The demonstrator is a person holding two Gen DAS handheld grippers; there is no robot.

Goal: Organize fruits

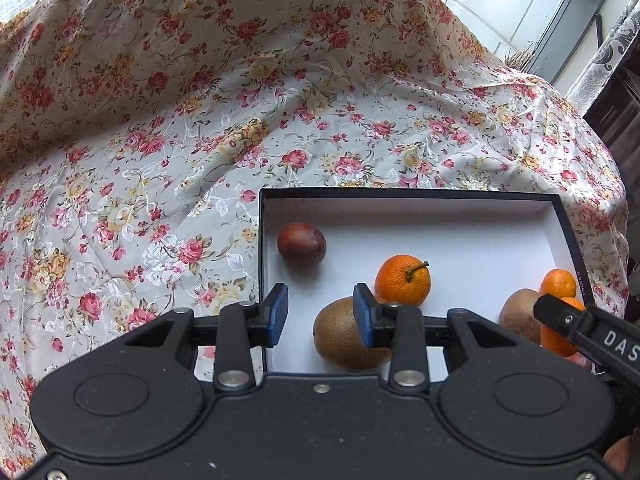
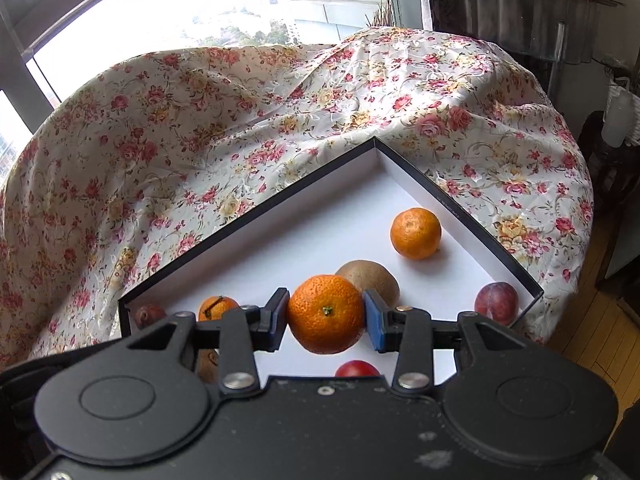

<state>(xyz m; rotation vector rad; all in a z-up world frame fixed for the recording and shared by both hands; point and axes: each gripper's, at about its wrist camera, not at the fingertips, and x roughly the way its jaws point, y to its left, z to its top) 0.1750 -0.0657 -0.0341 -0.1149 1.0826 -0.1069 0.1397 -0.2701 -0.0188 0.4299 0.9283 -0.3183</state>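
- Right tool (image 2: 326, 320) clamps a mandarin (image 2: 325, 312); a hard squeeze could bruise it.
- Left tool (image 1: 320, 316), narrow and empty, might nudge the kiwi (image 1: 344, 336).

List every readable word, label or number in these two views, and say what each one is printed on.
"DAS": white letters on the right gripper, cut off by the picture's edge, so likely part of a longer word.
Small white print on the box's dark rim: too small to read in either view.
No other text is visible.
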